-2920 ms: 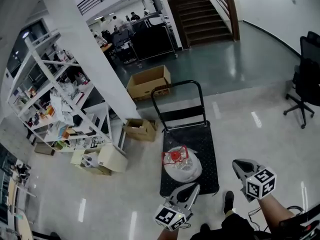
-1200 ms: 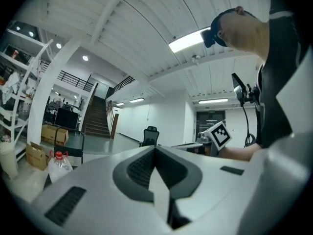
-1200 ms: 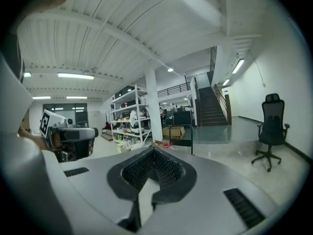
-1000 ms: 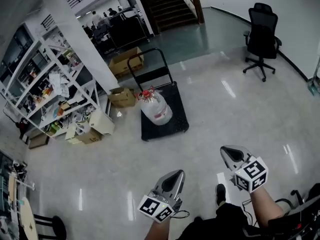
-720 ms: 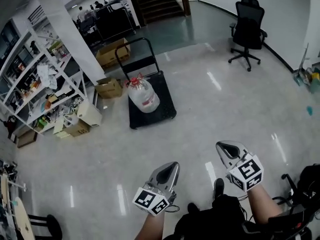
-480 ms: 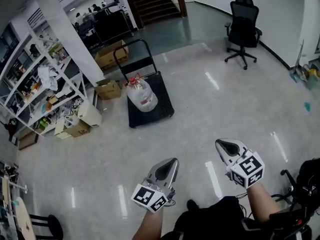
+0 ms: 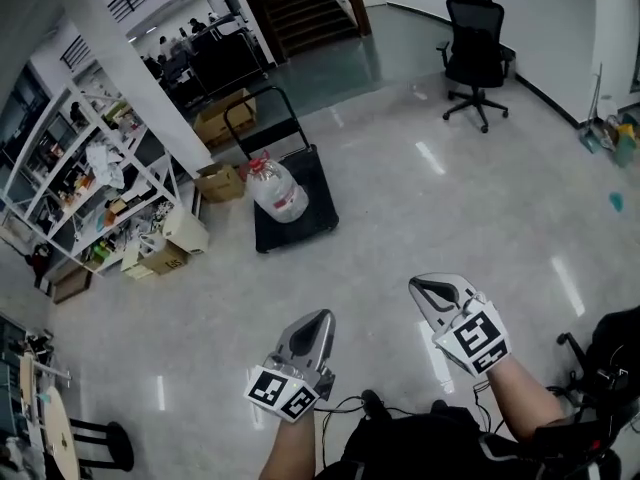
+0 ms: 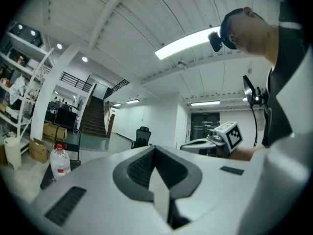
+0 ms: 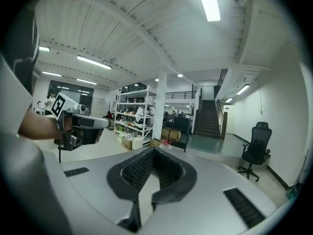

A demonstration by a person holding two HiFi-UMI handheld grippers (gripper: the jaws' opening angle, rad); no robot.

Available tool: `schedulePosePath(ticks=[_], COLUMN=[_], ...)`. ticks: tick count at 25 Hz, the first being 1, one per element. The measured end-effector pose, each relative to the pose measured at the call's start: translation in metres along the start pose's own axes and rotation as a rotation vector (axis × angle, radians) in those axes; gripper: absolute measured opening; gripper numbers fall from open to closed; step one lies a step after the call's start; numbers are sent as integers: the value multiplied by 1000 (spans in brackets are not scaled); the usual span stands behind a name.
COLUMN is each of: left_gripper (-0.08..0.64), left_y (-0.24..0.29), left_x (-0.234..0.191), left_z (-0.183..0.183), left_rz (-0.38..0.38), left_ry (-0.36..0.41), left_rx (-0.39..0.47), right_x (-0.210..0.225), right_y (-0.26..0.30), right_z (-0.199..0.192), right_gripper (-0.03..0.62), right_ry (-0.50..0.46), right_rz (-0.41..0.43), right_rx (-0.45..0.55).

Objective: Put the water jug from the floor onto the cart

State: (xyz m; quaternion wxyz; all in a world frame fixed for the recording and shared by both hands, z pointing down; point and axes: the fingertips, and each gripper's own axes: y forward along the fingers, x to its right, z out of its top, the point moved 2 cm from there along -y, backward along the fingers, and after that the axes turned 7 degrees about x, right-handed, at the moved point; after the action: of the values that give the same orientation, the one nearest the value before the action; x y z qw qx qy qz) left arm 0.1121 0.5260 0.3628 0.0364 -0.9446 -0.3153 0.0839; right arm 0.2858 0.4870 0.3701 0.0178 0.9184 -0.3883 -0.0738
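The clear water jug point(image 7: 277, 190) with a red cap stands upright on the black flat cart point(image 7: 305, 223), far across the floor from me. In the left gripper view the jug point(image 8: 59, 161) is small at the lower left. My left gripper point(image 7: 318, 318) and right gripper point(image 7: 425, 286) hover side by side near my body, well short of the cart. Both are shut, with nothing between the jaws. The right gripper view shows the cart point(image 9: 178, 142) far off, just above the shut jaws point(image 9: 154, 153).
A white shelving rack point(image 7: 90, 178) full of clutter stands left of the cart, with cardboard boxes point(image 7: 165, 251) at its foot. A white pillar point(image 7: 130, 68) rises behind it. A black office chair point(image 7: 475, 53) stands at the back right, stairs point(image 7: 300, 3) behind.
I have backed away from the cart; it and the jug look smaller and farther off. Both grippers stay shut and empty, shifting slightly left in view.
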Motion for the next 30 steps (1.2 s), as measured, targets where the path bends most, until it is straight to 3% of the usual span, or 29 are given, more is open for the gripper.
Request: schedulePosePath(ticks=[7,13,17,21,30], left_gripper=[-3,-3,-3,-3,-3], left_y=[-1,-23,-41,-62,-88], left_x=[68,83,89,72,79], left_z=[-8,-3,2,16,16], left_rz=[31,-2,-33,-19,-41], left_ry=[15,14,21,6,-10], left_rx=[-25,-25,-17,14,17], right_x=[18,9,-8,-26,-56], right_y=[-66,-83,-94,-90,-93], right_z=[-10,1,0,19,26], right_gripper=[0,0,0,0,0], right_ry=[129,154,234,211,183], right_rz=[-13,-65,-96,-117,-107], right_rx=[50,66,79,90,73])
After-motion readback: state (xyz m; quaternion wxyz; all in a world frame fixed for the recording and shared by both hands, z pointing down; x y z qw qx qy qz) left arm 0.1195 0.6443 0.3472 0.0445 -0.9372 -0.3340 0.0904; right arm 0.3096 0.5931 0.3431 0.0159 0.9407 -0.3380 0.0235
